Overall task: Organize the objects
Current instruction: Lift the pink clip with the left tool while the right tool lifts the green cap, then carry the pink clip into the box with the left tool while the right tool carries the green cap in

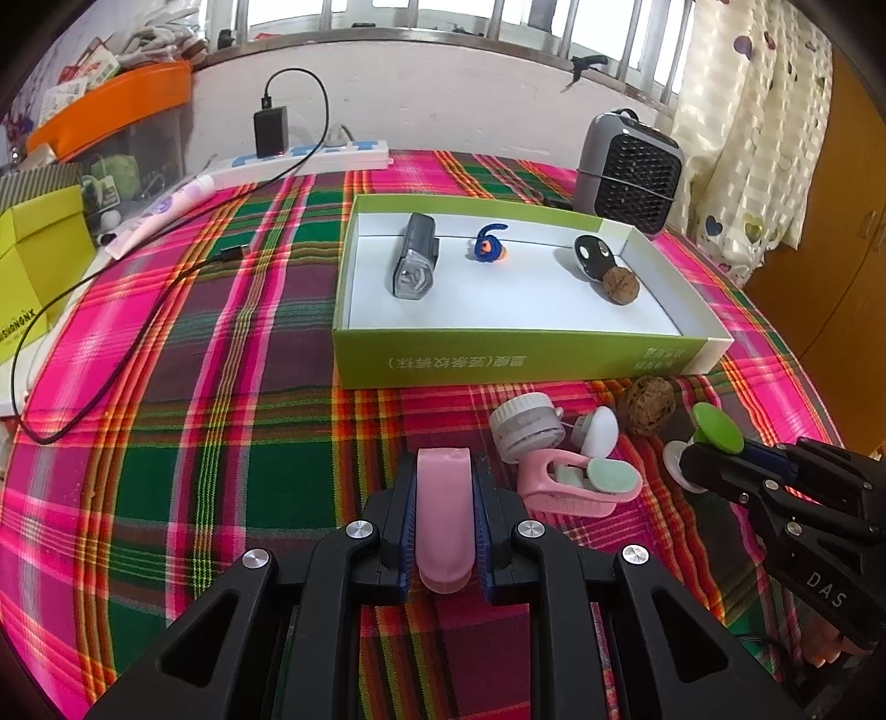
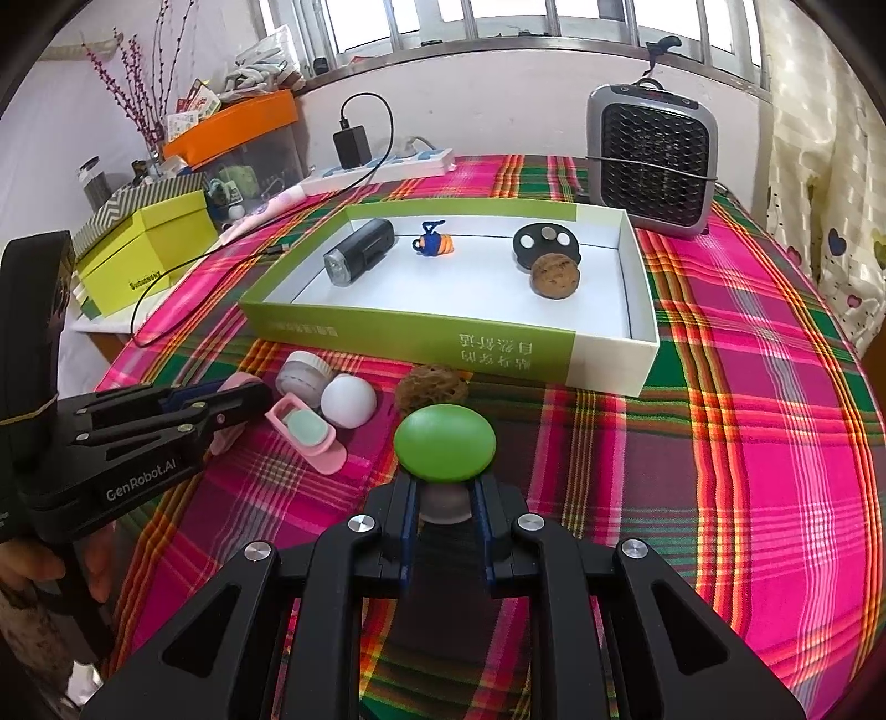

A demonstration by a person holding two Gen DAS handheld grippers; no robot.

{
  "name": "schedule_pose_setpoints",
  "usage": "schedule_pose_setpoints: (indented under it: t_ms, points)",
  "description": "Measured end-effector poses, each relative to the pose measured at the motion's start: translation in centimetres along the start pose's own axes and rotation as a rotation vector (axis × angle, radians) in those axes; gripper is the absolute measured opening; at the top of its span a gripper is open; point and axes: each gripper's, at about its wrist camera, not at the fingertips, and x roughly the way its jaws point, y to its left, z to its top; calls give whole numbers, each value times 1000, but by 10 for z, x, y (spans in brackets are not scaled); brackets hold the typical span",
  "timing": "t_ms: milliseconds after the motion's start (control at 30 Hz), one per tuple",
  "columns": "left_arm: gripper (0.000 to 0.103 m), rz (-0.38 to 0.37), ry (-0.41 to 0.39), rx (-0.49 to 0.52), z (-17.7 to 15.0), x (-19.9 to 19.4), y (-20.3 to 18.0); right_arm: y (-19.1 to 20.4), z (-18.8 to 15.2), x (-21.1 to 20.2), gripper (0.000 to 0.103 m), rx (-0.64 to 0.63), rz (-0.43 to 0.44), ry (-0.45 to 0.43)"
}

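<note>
Left gripper (image 1: 444, 531) held clamped on a smooth pink plastic clip (image 1: 443, 520), long axis pointing toward the shallow green-and-white cardboard box (image 1: 515, 360) ahead. Right gripper (image 2: 446, 518) pinched a green-capped mushroom-shaped knob (image 2: 444, 441), nearer that box. "GenRobot.AI" and "DAS" showed on the tools; the box bore Chinese print.

I'm looking into a lived-in home room: a surface under a pink-and-green plaid cloth (image 2: 747, 387), a heart-printed cream curtain (image 2: 830, 221) beside a barred window (image 2: 498, 22), a small grey fan heater (image 2: 653, 160), and a white power strip (image 2: 387, 163) with a charger.
</note>
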Motion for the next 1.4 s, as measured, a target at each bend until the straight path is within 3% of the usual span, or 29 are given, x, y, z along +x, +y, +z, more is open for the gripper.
schedule_pose_setpoints:
  t_ms: [633, 1033, 1400]
  points:
    - [16, -43, -74, 38, 29, -28, -10, 1, 25, -12, 18, -11, 30, -67]
    - [16, -31, -94, 38, 57, -19, -6, 0, 54, -3, 18, -31, 37, -95]
    - [16, -21, -82, 29, 75, 1, -2, -8, 81, 25, 18, -46, 40, -69]
